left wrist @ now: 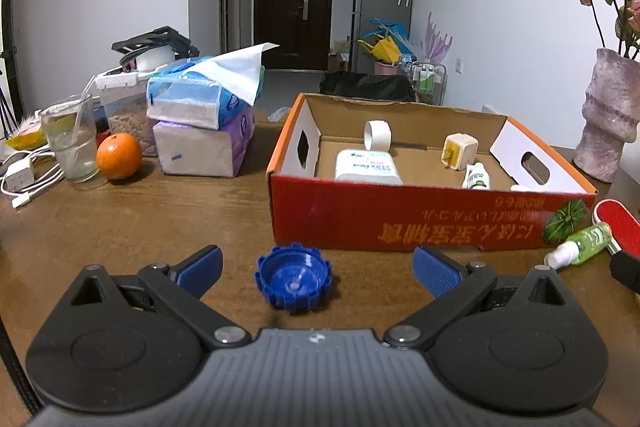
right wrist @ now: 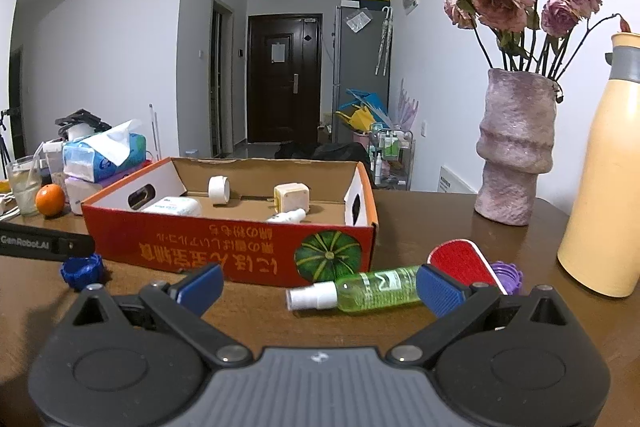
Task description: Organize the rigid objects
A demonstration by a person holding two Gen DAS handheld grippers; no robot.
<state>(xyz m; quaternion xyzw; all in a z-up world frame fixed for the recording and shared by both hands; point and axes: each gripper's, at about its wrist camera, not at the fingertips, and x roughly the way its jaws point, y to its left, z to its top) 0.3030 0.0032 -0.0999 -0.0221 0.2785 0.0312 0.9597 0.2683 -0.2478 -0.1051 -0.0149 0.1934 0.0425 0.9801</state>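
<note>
A blue ridged cap lies open side up on the brown table, between the spread fingers of my open left gripper. Behind it stands an orange cardboard box holding a white bottle, a tape roll, a plug adapter and a small tube. My right gripper is open too, with a green spray bottle lying on its side between its fingers, against the right pad. A red brush and a purple cap lie just beyond. The blue cap shows at the left.
Left of the box are stacked tissue packs, an orange, a glass with a straw and white cables. A rough pink vase of dried roses and a yellow flask stand at the right.
</note>
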